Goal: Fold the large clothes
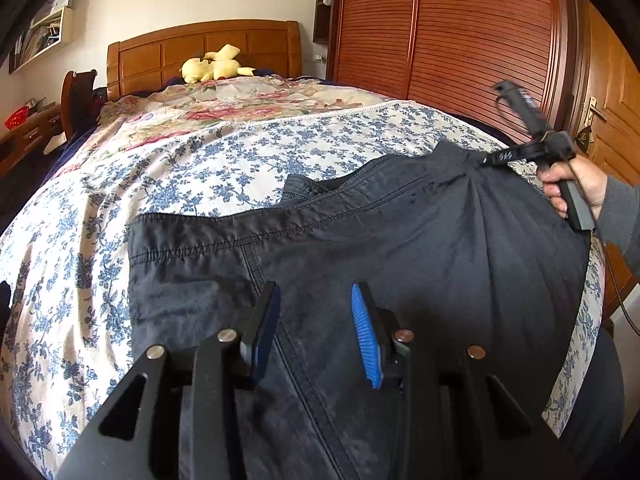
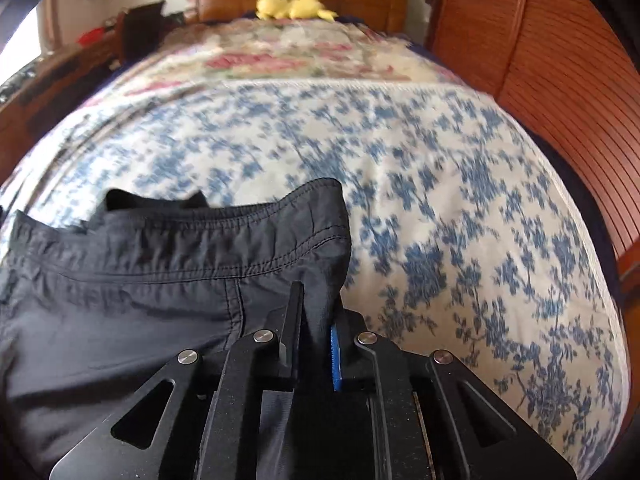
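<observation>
Dark grey trousers (image 1: pixel 360 240) lie spread on the blue-flowered bedspread (image 1: pixel 200 168), waistband toward the headboard. My left gripper (image 1: pixel 316 320) hovers over the near part of the fabric beside a seam, its blue pads (image 1: pixel 366 332) apart and nothing pinched between them. In the left wrist view my right gripper (image 1: pixel 486 160), held by a hand (image 1: pixel 576 184), bites the waistband's far right corner. The right wrist view shows that gripper (image 2: pixel 316 320) shut on a fold of the trousers (image 2: pixel 160 264) at the waistband end, with the cloth bunched up between the pads.
A yellow plush toy (image 1: pixel 214 65) lies by the wooden headboard (image 1: pixel 208 46). A pink-flowered cover (image 1: pixel 224 104) lies over the far half of the bed. A slatted wooden wardrobe (image 1: pixel 440 40) and a door (image 1: pixel 612 120) stand on the right, low furniture (image 1: pixel 28 132) on the left.
</observation>
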The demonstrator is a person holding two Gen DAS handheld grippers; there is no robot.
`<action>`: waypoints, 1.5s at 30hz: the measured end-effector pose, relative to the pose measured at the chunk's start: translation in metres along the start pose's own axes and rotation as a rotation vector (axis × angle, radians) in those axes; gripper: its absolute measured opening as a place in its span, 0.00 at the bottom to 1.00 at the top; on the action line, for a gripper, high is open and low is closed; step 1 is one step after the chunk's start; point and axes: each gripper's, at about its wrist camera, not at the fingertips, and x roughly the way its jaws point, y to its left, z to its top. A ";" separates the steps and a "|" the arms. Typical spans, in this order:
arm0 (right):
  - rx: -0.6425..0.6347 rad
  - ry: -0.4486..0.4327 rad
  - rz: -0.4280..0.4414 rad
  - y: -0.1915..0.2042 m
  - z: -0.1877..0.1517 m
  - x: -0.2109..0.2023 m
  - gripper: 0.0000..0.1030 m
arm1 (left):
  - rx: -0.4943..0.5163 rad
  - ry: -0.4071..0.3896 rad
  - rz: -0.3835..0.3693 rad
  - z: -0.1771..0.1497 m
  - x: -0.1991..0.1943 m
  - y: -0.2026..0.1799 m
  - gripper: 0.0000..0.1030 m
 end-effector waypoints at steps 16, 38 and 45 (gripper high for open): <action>-0.059 -0.105 0.029 0.024 -0.065 -0.082 0.50 | 0.017 -0.034 0.021 0.003 -0.023 -0.014 0.36; -0.002 -0.044 0.048 0.015 -0.173 -0.091 0.51 | 0.044 -0.049 -0.009 -0.013 -0.046 -0.052 0.37; -0.067 -0.159 0.091 0.050 -0.162 -0.118 0.51 | 0.011 -0.043 -0.015 -0.035 -0.061 -0.063 0.37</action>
